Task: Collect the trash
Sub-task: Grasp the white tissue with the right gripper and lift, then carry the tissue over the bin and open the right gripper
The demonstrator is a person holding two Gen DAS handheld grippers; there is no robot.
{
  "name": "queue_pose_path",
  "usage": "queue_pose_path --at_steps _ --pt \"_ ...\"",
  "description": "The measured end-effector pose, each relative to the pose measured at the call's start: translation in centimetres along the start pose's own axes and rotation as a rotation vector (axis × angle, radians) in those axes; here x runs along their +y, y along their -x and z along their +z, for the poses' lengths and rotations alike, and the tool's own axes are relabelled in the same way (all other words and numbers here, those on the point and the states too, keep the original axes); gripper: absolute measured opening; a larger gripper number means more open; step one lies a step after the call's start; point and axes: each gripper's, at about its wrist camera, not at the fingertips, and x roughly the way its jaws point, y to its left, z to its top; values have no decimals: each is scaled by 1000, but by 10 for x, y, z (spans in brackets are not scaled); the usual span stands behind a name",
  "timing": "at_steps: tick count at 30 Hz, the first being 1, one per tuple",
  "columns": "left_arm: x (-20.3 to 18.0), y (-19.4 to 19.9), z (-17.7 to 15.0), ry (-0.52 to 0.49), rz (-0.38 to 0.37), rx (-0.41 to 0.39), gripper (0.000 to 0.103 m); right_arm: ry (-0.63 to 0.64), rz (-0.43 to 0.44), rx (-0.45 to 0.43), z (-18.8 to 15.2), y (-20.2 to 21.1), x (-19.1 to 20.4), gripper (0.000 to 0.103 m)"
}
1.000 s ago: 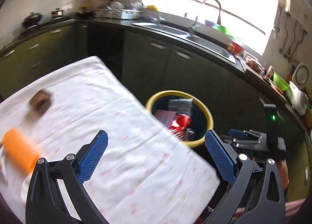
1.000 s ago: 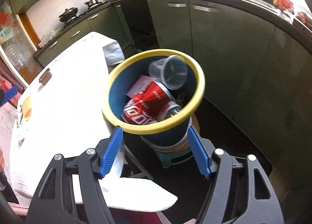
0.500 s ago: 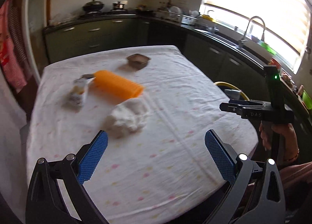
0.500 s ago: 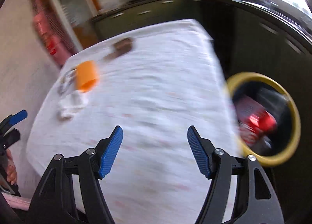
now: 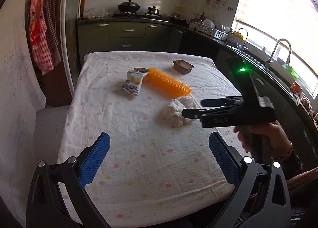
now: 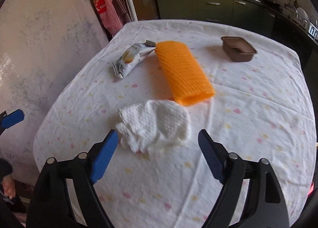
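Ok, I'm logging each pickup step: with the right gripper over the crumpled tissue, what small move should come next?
Probably lower the right gripper onto the crumpled tissue. Its jaws are opening and empty, the tissue lies just ahead between the fingers, nearer than the orange sleeve and snack packet.

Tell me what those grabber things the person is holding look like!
Each one is a black plastic frame with silver bolts. The left gripper and right gripper both end in two fingers with bumpy blue pads. Seen from the side, the right one is shaped like a pistol, with a glowing green light and pale lettering. The hand holding it wears a gold-coloured bracelet.
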Motion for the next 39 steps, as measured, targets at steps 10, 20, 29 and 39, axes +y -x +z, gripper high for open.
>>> queue_pose_path --at_steps 10,20,29,39 --pt "1 -9 1 15 -14 16 98 28 -37 17 2 -17 10 50" --pt "-6 -15 -1 13 -18 35 98 -26 40 -58 -17 25 2 18" --pt "-22 -24 -1 -11 -51 43 98 -265 -91 -245 -75 129 -84 19" --pt "-48 -33 0 -59 -76 65 98 -611 -437 -289 -165 199 -215 21"
